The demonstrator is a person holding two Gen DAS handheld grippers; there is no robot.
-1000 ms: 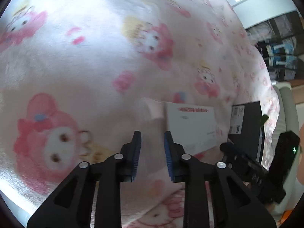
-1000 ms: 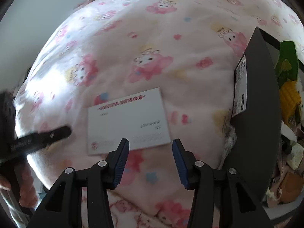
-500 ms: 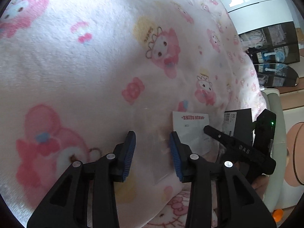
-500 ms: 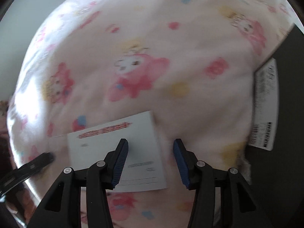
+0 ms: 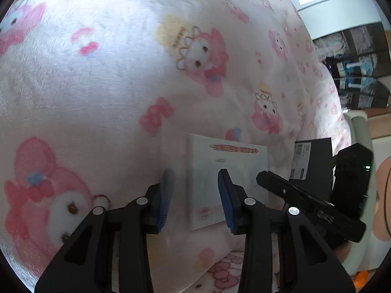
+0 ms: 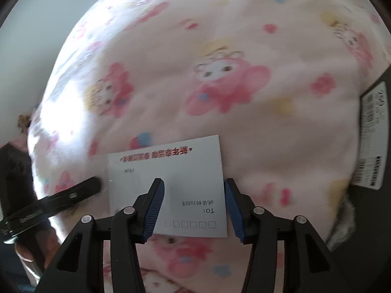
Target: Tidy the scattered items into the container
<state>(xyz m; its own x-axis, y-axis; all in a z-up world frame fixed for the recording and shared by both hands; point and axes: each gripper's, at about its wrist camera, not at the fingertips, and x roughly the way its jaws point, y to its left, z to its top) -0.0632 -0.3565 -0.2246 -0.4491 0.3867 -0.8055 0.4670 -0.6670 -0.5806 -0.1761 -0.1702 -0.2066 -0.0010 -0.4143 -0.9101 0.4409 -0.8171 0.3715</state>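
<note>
- Postcard (image 6: 171,183) is what I'm after: a white card with red print along its far edge and a "TO:" line, lying flat on the bed, not yet lifted.
- Largest thing in view is the pink cartoon-print blanket (image 5: 122,85), soft and humped, filling both views. It is bare apart from the card, so I have plenty of room to come in from above or from the far side.
- Next is the black box (image 6: 381,219), the container as I read it, with a white barcode label (image 6: 372,141) on its wall. It sits to the right of the card, near but not touching. Nothing shows how full it is from here, so I judge the card at least is left to do.
- My right hand-held gripper (image 6: 193,205) has its jaws apart, straddling the card's right edge, one pad over the paper and one just off it. Nothing is pinched.
- My left hand-held gripper (image 5: 194,197) also stands apart over the card's left edge, gripping nothing; its tip shows beside that edge in the right wrist view.
- Card edges lie flush on the fleece, so I expect a pinch will need one edge raised first.
</note>
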